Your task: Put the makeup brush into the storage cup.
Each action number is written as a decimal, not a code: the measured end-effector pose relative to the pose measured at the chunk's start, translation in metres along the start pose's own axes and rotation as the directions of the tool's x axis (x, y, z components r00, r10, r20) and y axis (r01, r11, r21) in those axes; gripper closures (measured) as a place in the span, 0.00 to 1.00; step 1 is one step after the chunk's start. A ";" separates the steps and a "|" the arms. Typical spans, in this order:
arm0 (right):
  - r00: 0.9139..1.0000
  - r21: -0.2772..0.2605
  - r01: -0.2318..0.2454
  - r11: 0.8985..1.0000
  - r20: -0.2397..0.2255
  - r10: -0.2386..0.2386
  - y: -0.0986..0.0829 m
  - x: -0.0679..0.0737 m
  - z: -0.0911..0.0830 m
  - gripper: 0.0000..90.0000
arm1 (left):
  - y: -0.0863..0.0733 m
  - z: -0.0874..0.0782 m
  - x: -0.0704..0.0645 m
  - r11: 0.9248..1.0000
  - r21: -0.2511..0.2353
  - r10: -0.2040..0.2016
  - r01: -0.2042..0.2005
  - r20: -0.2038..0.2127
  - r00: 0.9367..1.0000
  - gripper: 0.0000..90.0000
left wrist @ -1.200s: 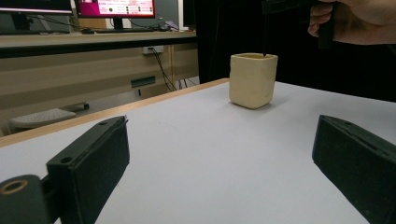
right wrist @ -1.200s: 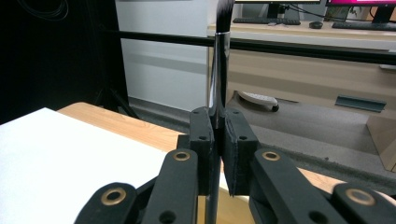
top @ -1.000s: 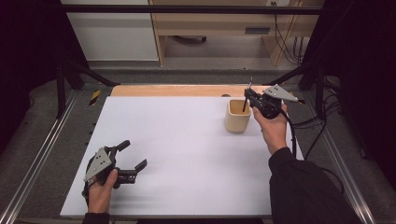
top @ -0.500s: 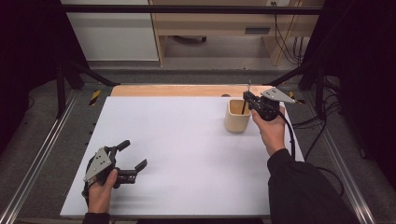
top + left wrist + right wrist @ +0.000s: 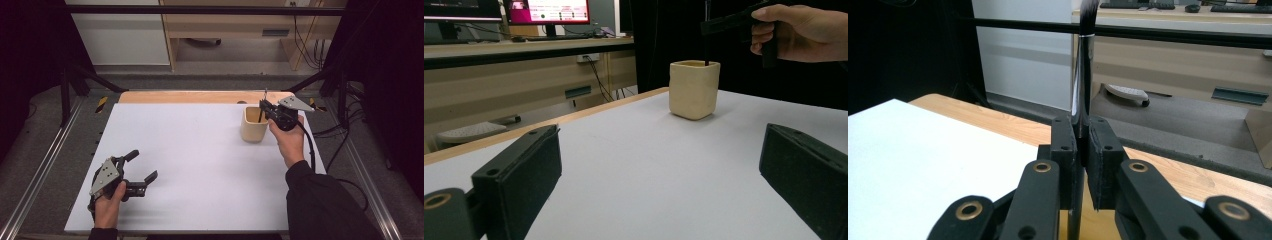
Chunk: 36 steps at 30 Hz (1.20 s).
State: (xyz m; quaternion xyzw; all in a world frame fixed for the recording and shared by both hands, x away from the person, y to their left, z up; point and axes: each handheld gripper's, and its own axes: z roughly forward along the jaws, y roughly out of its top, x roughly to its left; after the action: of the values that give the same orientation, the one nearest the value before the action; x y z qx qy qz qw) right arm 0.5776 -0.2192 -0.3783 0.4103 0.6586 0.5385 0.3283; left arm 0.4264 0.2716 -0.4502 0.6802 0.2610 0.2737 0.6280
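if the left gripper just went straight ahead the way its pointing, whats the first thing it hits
Probably the cream cup. The left gripper has open jaws with bare white table between them and the cup, which stands slightly right of centre ahead, so it might only graze it; depth is uncertain.

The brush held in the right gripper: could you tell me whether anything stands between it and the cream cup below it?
Nothing visible does. The right gripper is shut on the brush, upright, bristles up. In the left gripper view its lower end already meets the open mouth of the cup, with no lid across it.
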 end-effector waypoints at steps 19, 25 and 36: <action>0.999 -0.019 0.031 0.999 0.014 -0.031 0.009 0.007 -0.014 0.52 | 0.000 0.000 0.000 1.000 0.010 0.005 -0.005 -0.001 1.000 0.03; 1.000 -0.021 0.030 0.999 0.009 -0.030 0.010 0.010 -0.015 0.47 | 0.000 0.000 0.000 1.000 0.006 0.002 -0.002 -0.001 1.000 0.03; 0.998 -0.036 0.049 0.998 0.051 -0.047 0.012 0.017 -0.020 0.25 | 0.000 0.000 0.000 1.000 0.007 0.003 -0.003 0.000 1.000 0.03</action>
State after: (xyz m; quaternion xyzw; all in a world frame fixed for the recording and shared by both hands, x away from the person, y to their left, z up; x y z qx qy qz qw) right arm 0.5550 -0.2111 -0.3620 0.4018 0.6498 0.5319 0.3652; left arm 0.4262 0.2715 -0.4504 0.6827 0.2610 0.2737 0.6252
